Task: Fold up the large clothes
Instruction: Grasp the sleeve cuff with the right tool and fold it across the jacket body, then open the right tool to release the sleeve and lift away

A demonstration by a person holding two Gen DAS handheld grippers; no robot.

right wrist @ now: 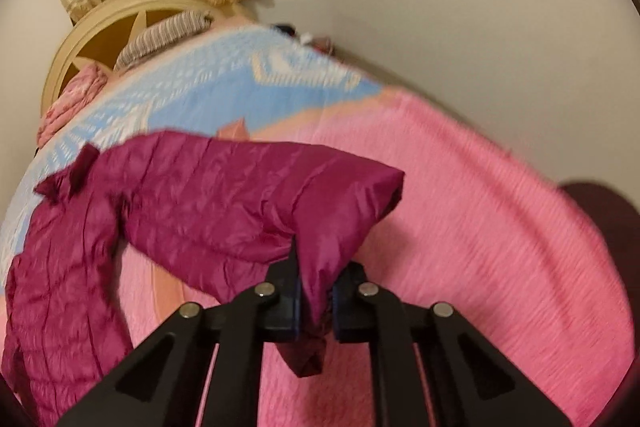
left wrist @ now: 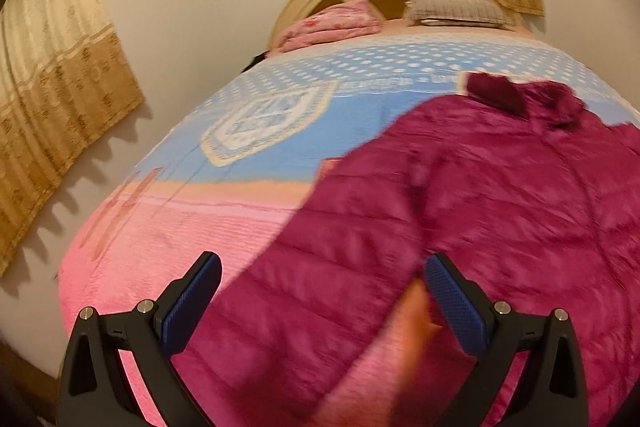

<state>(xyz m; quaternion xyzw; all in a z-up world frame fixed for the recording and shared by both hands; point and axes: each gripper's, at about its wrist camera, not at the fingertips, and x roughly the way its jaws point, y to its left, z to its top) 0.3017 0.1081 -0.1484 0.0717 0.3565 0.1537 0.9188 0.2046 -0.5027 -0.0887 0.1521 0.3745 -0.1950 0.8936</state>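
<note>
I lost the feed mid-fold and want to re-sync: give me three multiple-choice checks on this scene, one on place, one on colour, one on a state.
1. Where does the magenta quilted puffer jacket lie?
A. on the pink and blue bedspread
B. on the floor
C. over the headboard

2. What colour are the pads of the left hand-held gripper?
A. red
B. blue
C. white

3. How is the right hand-held gripper?
A. open and empty
B. shut on the bedspread
C. shut on a jacket sleeve

Key: 1 A, the jacket spreads across the bedspread; 2 B, both pads show blue; 3 C, sleeve fabric is pinched between its pads.
</note>
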